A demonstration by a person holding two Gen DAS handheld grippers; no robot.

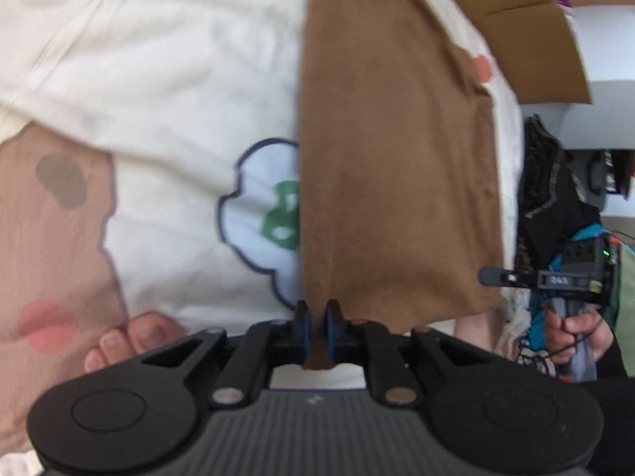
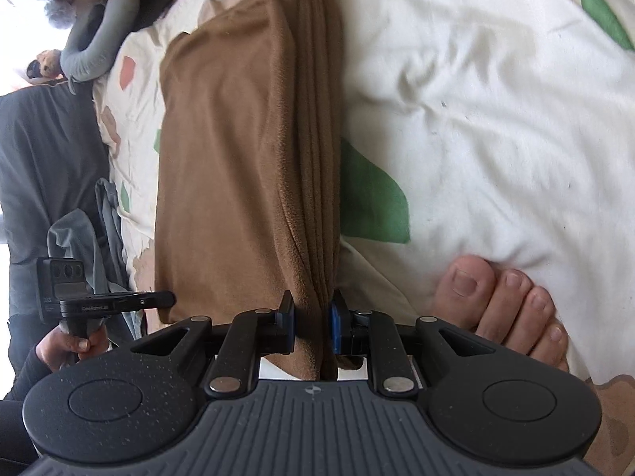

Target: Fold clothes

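Cream patterned bedding (image 1: 166, 79) underlies everything; brown garment (image 1: 389, 150) runs toward twelve o'clock, its near corners pinched by left gripper (image 1: 317, 313) and right gripper (image 2: 313, 309). Thick layers could slip out, spoiling the fold.

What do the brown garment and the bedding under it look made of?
Brown garment: soft matte knit, maybe brushed or fleecy; fuzzy nap along the stacked folds. Bedding: matte woven cotton by its look, crumpled into creases, printed with coloured patches.

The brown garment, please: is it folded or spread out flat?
Folded: the brown garment shows several stacked layers along one edge and lies as a narrow rectangle.
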